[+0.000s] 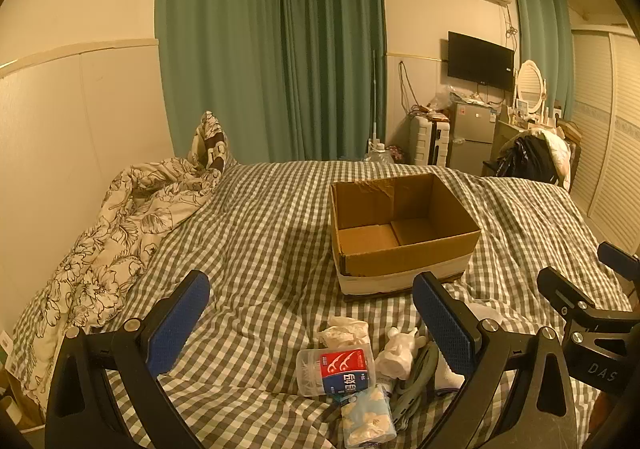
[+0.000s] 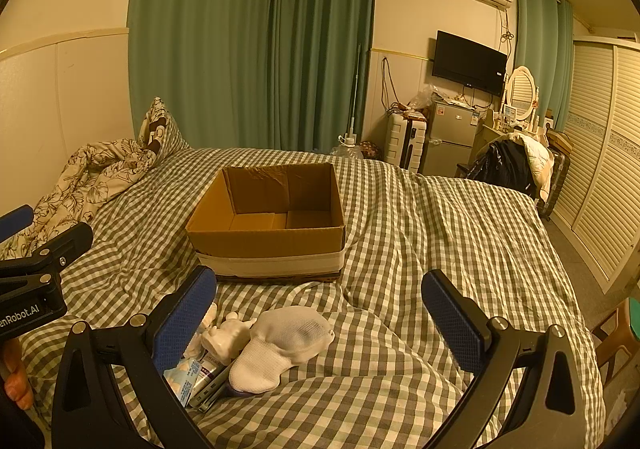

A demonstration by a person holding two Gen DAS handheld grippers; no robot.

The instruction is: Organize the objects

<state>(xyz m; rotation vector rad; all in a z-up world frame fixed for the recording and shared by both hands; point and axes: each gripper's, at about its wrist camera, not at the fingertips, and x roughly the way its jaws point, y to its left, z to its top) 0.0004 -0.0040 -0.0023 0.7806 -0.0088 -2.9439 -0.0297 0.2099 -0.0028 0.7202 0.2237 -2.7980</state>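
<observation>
An open, empty cardboard box sits on the checked bed. In front of it lies a small pile: a clear tub of floss picks, a crumpled wrapper, a white figurine, a blue tissue pack, a grey cable, a tube and a white sock. My left gripper is open above the pile. My right gripper is open above the sock. Both are empty.
A floral duvet is bunched along the left wall. The bed's right edge drops to the floor beside louvred wardrobe doors. A fridge, suitcase and chair with clothes stand beyond the bed's foot.
</observation>
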